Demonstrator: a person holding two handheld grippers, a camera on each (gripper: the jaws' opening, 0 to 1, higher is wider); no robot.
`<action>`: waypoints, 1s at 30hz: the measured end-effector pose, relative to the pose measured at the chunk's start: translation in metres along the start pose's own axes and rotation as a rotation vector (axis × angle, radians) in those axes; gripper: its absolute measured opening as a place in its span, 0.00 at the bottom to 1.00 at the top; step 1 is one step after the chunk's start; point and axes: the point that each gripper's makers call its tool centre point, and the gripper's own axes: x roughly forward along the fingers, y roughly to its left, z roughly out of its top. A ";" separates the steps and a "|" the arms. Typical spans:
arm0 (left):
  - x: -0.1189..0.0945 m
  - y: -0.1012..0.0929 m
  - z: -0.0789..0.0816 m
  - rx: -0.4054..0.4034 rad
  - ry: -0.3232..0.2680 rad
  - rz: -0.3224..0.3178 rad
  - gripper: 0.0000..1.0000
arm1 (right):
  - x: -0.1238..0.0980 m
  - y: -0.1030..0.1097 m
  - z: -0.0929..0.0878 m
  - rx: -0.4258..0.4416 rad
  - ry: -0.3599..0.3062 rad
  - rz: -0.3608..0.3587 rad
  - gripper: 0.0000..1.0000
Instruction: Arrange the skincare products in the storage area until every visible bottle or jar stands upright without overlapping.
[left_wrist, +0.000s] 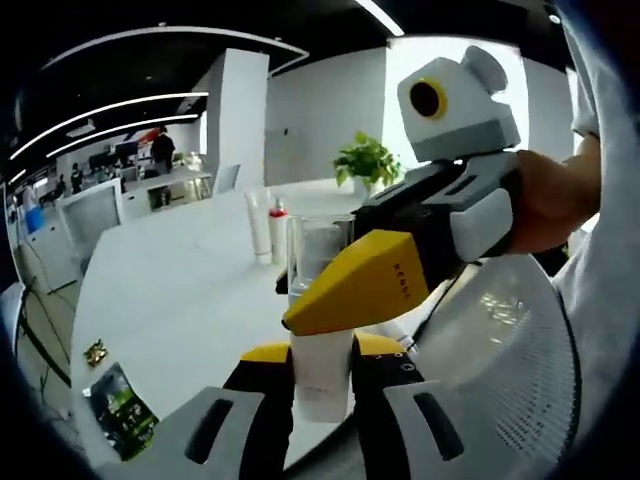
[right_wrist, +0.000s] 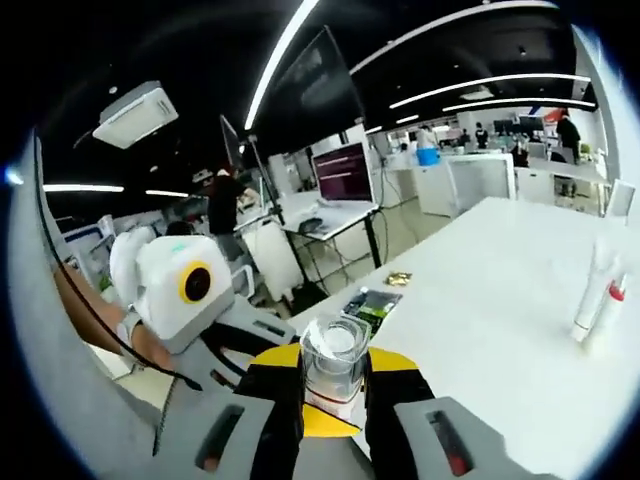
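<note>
- Jaws of the left hand-held gripper (left_wrist: 322, 385) are closed on a white tube (left_wrist: 322, 375).
- Right hand-held gripper (right_wrist: 334, 385) clamps a clear jar (right_wrist: 333, 358), directly above that tube.
- Two more tubes (left_wrist: 267, 226) stand on the white worktop (left_wrist: 170, 290) beyond both.

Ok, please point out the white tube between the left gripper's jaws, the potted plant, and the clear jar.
white tube (left_wrist: 322, 375), left gripper view: its body between the jaws.
potted plant (left_wrist: 366, 160), left gripper view: its leaves.
clear jar (right_wrist: 333, 355), right gripper view: its clear wall.
</note>
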 end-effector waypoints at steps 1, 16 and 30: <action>0.001 0.000 0.000 0.002 0.000 -0.007 0.20 | 0.000 -0.001 0.000 -0.002 0.003 0.009 0.15; -0.005 -0.034 0.007 -0.041 -0.038 -0.232 0.29 | -0.033 0.048 0.015 -0.351 -0.015 0.489 0.14; -0.007 -0.026 0.001 0.003 -0.018 -0.187 0.25 | -0.023 0.043 0.014 -0.323 0.018 0.507 0.14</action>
